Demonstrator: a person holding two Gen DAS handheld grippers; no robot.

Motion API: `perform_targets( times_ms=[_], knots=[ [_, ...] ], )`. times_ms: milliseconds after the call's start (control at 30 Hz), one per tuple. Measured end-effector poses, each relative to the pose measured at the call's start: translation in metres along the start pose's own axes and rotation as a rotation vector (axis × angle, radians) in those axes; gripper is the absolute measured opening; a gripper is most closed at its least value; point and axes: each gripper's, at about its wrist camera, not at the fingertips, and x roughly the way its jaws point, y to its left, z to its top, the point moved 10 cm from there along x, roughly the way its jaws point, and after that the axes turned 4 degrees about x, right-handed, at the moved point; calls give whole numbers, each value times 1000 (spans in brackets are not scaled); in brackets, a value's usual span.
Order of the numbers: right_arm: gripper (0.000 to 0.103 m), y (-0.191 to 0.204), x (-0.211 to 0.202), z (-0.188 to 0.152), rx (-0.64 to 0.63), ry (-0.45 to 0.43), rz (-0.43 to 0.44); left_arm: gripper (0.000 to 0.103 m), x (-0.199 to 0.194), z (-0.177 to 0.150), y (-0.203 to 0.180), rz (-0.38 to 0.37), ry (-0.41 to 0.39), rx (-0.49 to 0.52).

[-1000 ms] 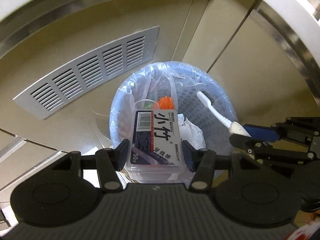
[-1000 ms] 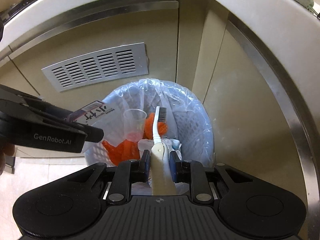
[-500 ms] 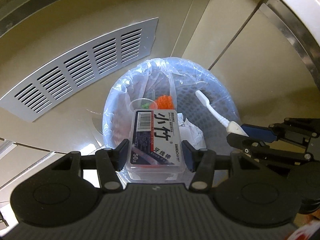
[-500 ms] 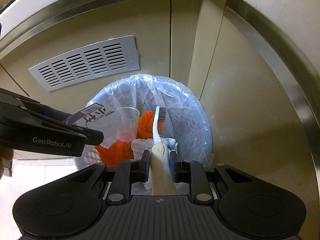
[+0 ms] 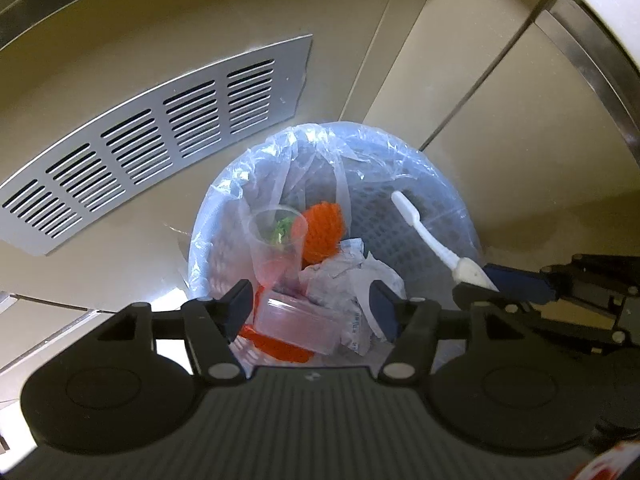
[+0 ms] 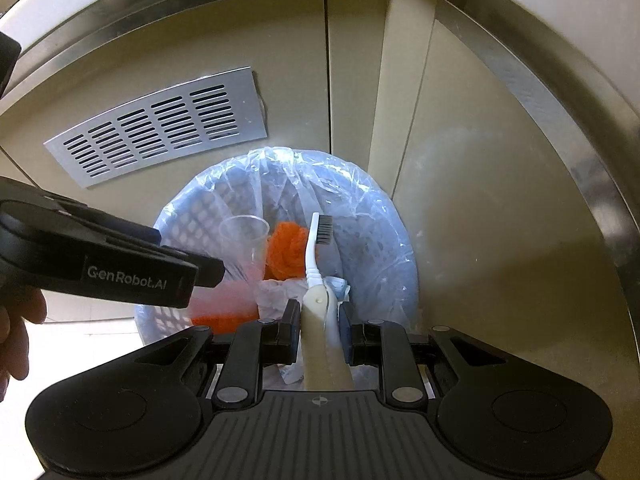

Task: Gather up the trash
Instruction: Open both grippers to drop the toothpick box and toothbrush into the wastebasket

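Both fingers [image 6: 292, 330] pinch the toothbrush [image 6: 316, 264]; left gripper's [image 5: 312, 310] opening fingers hover above the box [image 5: 294, 326].

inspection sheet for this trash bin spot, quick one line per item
surface: pale floor under the bin, a bright patch at lower left
job's things: bag-lined mesh bin holds a clear plastic cup, orange netting, crumpled paper and a clear plastic box; toothbrush above it
clutter: nothing seen
grippers: left gripper opening, nothing between its fingers, the box lying below; right gripper shut on the toothbrush handle
cables: nothing seen
surroundings: beige cabinet panel with a slatted metal vent, steel trim, a hand at the edge
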Motion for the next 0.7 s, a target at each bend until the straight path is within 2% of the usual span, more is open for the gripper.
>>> perform_targets(
  times_ms=[700],
  knots=[
    [21,12,10,5,57,5,27,61,-14,-19,30,47,15,-30]
  ],
)
